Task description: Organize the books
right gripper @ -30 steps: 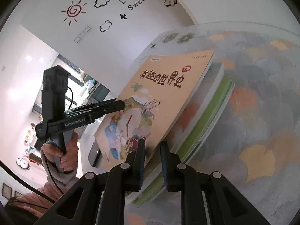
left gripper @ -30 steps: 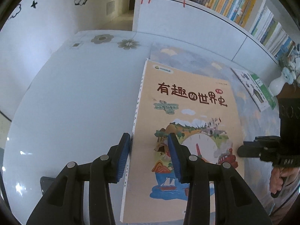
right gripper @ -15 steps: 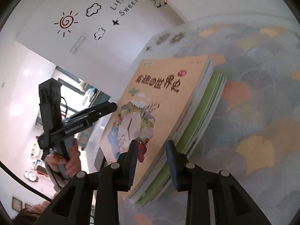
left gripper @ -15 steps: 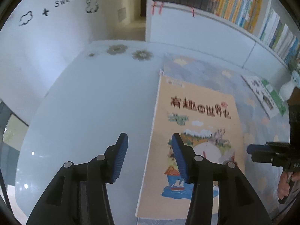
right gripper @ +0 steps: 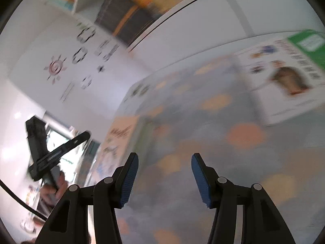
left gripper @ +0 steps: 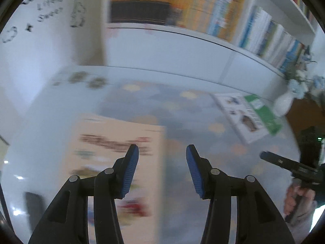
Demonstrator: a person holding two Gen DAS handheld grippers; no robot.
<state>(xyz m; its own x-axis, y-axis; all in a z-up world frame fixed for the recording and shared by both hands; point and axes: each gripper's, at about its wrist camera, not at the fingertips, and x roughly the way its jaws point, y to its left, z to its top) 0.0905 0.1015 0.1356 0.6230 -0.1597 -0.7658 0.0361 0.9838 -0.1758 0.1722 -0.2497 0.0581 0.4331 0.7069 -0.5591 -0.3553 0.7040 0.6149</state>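
A stack of books topped by a tan-covered picture book lies flat on the table, blurred; it also shows at the left of the right wrist view. A white and green book lies apart at the far right, and fills the upper right of the right wrist view. My left gripper is open and empty above the stack's right edge. My right gripper is open and empty over the patterned tablecloth, between the stack and the white and green book.
A bookshelf full of upright books runs along the back wall. A white vase with pale flowers stands at the table's far right. A dark flat object lies at the near left. The table's left part is bare white.
Both grippers have let go of the tan book and opened wide. Both have lifted and swung right, away from the stack toward the white and green book.
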